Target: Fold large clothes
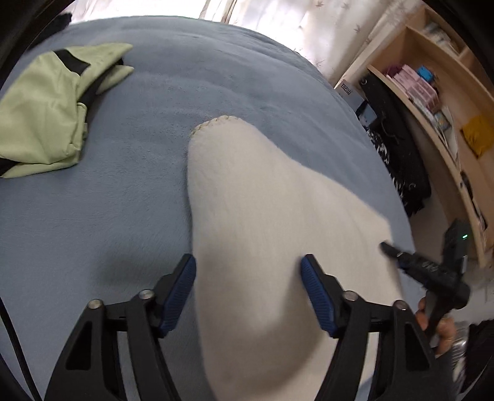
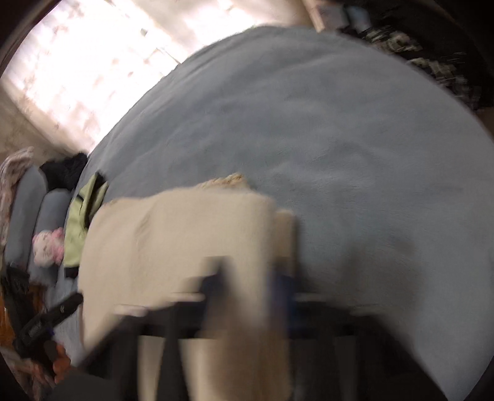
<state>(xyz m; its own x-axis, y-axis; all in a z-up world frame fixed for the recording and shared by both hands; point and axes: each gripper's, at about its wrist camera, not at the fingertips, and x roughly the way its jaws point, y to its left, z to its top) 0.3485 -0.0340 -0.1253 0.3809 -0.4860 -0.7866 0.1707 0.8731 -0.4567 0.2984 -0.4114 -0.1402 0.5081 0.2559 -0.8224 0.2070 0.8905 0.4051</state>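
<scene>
Two garments on a blue-grey blanket [image 1: 216, 77]: a cream fleece piece [image 1: 262, 200] near the front, with a stitched edge at its far tip, and a light green jacket with black trim [image 1: 46, 108] folded at the far left, well apart from it. Left gripper [image 1: 248, 293] low over the cream fleece, blue pads [image 1: 179, 296] spread wide, fabric running between them but pressed by neither. Right gripper [image 1: 389, 248] at the fleece's right edge in the left wrist view, black fingers drawn close together at the cloth's border, a hand [image 1: 438, 327] on its handle. Heavily blurred in the right wrist view [image 2: 247, 277]: fleece draped up between the dark fingers, apparently pinched there, though too smeared to be sure of contact. Wooden shelves [image 1: 432, 92] with boxes at the right, pale curtains [image 1: 278, 15] behind the bed.
</scene>
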